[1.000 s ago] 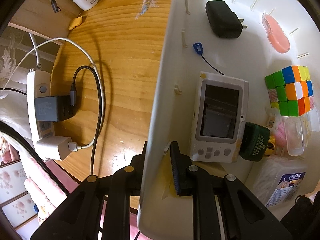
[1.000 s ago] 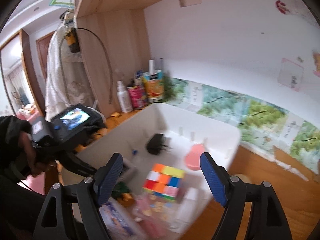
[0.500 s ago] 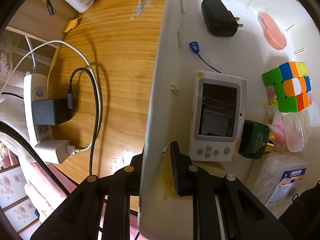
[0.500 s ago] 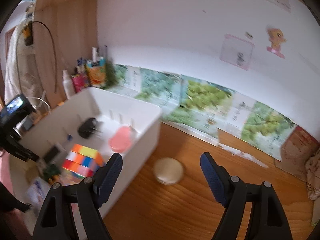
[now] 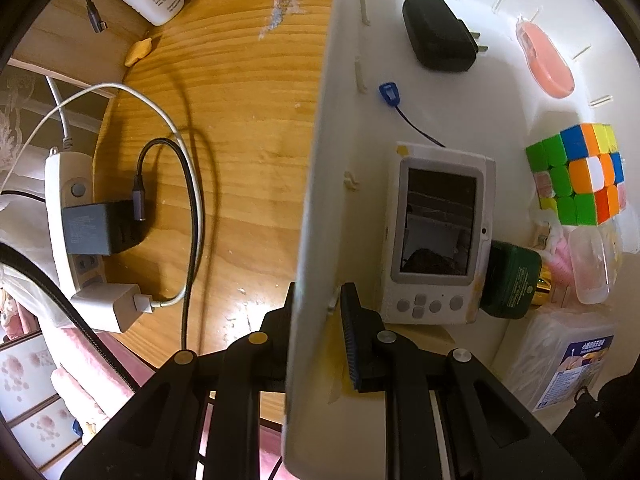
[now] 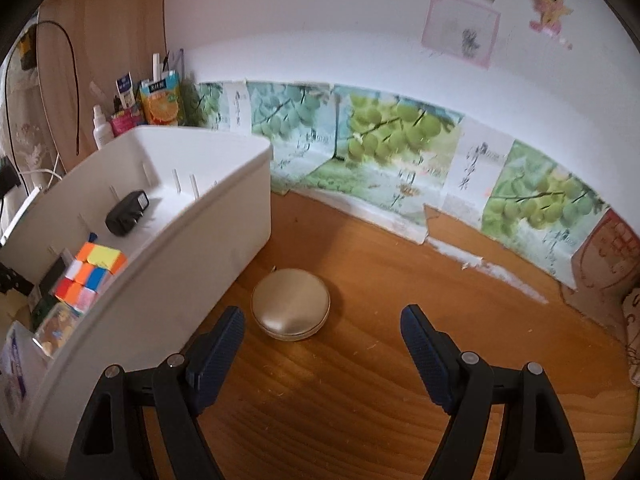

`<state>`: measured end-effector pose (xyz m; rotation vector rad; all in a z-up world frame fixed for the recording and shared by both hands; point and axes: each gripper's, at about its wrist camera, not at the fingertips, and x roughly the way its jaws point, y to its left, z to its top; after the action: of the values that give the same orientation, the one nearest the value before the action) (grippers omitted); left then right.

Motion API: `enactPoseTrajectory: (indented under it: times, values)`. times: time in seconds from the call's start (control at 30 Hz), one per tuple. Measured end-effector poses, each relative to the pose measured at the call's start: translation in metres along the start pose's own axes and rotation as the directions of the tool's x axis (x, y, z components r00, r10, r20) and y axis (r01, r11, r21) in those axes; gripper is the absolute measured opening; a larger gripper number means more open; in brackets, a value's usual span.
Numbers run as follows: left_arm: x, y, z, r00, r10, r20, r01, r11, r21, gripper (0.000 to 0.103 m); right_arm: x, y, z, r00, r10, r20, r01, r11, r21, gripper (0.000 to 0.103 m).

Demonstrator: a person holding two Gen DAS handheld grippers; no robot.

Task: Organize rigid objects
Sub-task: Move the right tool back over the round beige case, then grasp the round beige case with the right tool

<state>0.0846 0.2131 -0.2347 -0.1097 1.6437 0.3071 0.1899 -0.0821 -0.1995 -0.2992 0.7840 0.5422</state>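
Your left gripper (image 5: pixel 318 304) pinches the white plastic bin (image 5: pixel 316 184) wall; right gripper (image 6: pixel 322 336) fingers gape wide — round gold metal case (image 6: pixel 291 309) at 11 o'clock.

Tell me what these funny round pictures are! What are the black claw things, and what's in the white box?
A person holds a grabbing tool in each hand, and each tool has a camera looking along its two fingers. That wide lens makes the pictures look round.

The left camera shows the left tongs pinching the wall of the white storage bin, one finger outside and one inside. In the bin lie a Rubik's cube, a black plug adapter, a small white gadget with a screen, a pink oval case and a dark green bottle.

The right camera shows the right tongs wide open and holding nothing, hanging above the wooden desk. Just ahead sits a round gold case, beside the bin but outside it.
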Motion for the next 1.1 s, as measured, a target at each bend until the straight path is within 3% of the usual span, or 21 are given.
enactPoseTrajectory:
  times: [0.63,0.9,1.03,1.1]
  values:
    - [-0.007,0.016,0.015,0.999,-0.043,-0.022,0.043,0.999,-0.004,0.02,0.052,0.01,0.006,0.995,0.045,-0.086,-0.043,0.999,0.022,0.08]
    - [-0.012,0.016,0.016,0.999,-0.052,-0.015,0.052,0.999,-0.012,0.022,0.052,0.01,0.011,0.995,0.067,-0.068,-0.064,0.997,0.043,0.057]
    - [-0.016,0.02,0.014,0.999,-0.05,-0.007,0.05,0.999,-0.015,0.024,0.051,0.015,0.012,0.995,0.066,-0.077,-0.063,0.997,0.039,0.056]
    - [-0.02,0.019,0.011,0.999,-0.054,0.001,0.054,0.998,-0.017,0.03,0.05,0.014,0.012,0.995,0.065,-0.079,-0.061,0.997,0.041,0.056]
